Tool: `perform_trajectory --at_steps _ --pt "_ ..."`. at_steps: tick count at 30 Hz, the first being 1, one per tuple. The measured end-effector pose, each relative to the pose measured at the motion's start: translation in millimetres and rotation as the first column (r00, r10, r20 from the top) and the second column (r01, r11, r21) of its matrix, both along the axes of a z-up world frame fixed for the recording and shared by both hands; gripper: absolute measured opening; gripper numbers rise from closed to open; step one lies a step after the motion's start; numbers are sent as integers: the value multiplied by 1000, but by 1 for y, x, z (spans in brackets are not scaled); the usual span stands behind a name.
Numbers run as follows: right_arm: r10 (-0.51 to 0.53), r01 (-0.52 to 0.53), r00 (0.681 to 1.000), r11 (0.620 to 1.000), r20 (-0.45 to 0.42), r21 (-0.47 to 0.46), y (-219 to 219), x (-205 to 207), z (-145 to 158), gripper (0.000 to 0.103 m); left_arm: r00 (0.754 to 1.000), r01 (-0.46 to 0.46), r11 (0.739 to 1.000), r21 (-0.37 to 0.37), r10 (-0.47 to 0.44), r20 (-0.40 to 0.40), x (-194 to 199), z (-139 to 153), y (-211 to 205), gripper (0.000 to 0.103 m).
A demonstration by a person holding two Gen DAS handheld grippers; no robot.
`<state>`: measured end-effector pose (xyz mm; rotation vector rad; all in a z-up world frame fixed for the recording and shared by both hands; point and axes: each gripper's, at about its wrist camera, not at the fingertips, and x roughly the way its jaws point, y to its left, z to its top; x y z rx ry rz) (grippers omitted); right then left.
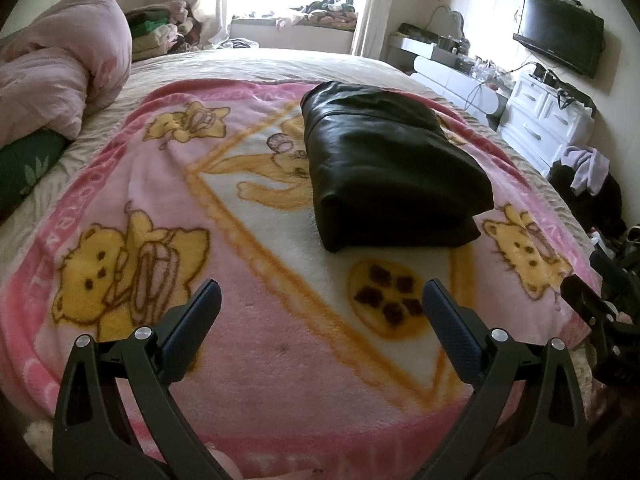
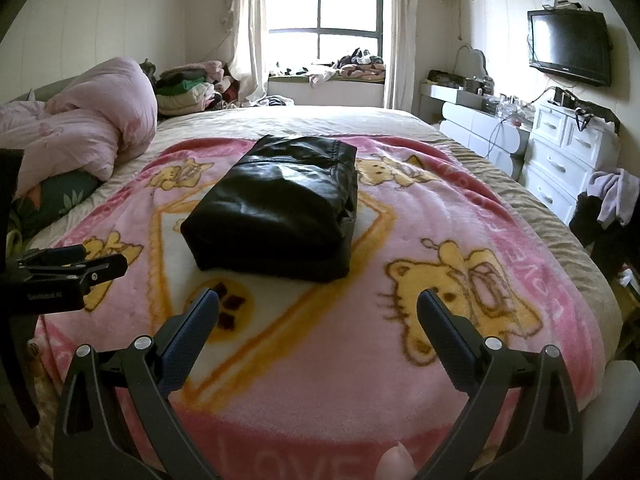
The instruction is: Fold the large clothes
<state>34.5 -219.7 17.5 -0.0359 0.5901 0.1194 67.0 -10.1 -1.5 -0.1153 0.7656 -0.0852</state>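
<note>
A black, glossy, leather-like garment folded into a thick rectangular bundle is seen lying on a pink fleece blanket printed with yellow cartoon cats, which is spread over the bed. The bundle sits in the middle of the blanket, ahead of both tools and well apart from them.

The left hand-held gripper is held with its jaws spread wide and nothing between them; from it the bundle lies forward and to the right. The right hand-held gripper is likewise spread and empty; from it the bundle lies forward and slightly to the left, its near folded edge facing the jaws.

The bundle's long axis runs from near to far. Neither tool is clearly closer. The folding appears complete or nearly so.
</note>
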Motion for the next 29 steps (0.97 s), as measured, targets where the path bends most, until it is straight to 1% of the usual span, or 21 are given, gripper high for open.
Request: perform_trajectory --at_steps 7,11,15,17,20,22,23,25,26,27,29 --pt "2 -2 1000 1000 -5 -1 -1 2 -1 99 1000 1 1000 -9 -1 -1 1 -3 2 95" --pt "-3 3 1000 1000 -4 -9 -1 4 -2 99 1000 18 1000 -8 -18 -3 0 -6 1 95" --pt "-40 39 999 999 -19 -5 -12 7 -6 99 1000 4 1000 -7 -5 -28 2 -11 4 94" --pt "-66 67 997 998 -32 2 -21 8 -7 99 999 -9 1000 -2 9 -43 4 -11 5 95" --pt "-136 138 990 989 -38 55 -52 6 -9 98 997 -41 999 -2 41 -66 11 -14 16 95" --pt "-233 236 972 966 -41 104 -95 1 -10 98 993 -78 997 5 78 -87 19 -15 31 95" --pt "-295 299 954 945 -48 134 -124 -1 -10 98 990 -105 994 19 107 -95 25 -15 45 95" --pt "-416 419 908 891 -56 176 -181 -10 -14 98 982 -152 988 34 155 -106 36 -14 73 95" --pt "-524 526 849 829 -65 189 -229 -18 -19 98 974 -187 982 39 191 -119 45 -15 96 95" --pt "-592 598 801 779 -91 188 -260 -23 -25 98 967 -215 976 46 219 -129 51 -17 113 95" --pt "-727 741 670 644 -150 191 -342 -38 -43 98 930 -326 938 115 340 -139 68 -23 164 95"
